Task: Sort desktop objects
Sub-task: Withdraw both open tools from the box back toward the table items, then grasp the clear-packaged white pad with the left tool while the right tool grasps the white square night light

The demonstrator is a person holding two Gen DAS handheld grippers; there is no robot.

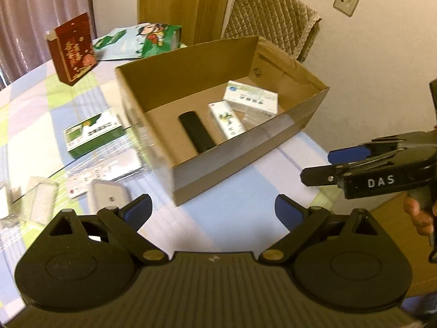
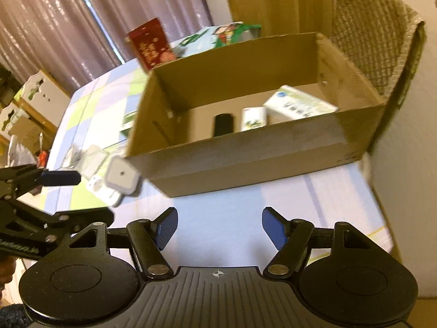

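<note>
The round table [image 1: 232, 218], under a pastel checked cloth, carries an open cardboard box [image 1: 240, 158] near its edge. Behind the box a quilted chair [image 1: 273, 13] stands against the wall. Beyond the box's far corner lie a green-and-white snack bag [image 1: 142, 41] and an upright red carton [image 1: 72, 49]. Inside the box lie a white medicine box [image 1: 251, 97], a slimmer white-and-green carton [image 1: 226, 120] touching it, and a black remote [image 1: 196, 132] just beside. Left of the box on the cloth sit a green box [image 1: 92, 134], a white remote [image 1: 106, 172] and a grey adapter [image 1: 108, 198]. The left gripper [image 1: 213, 210] and right gripper [image 2: 220, 228] both hover wide open, holding nothing.
</note>
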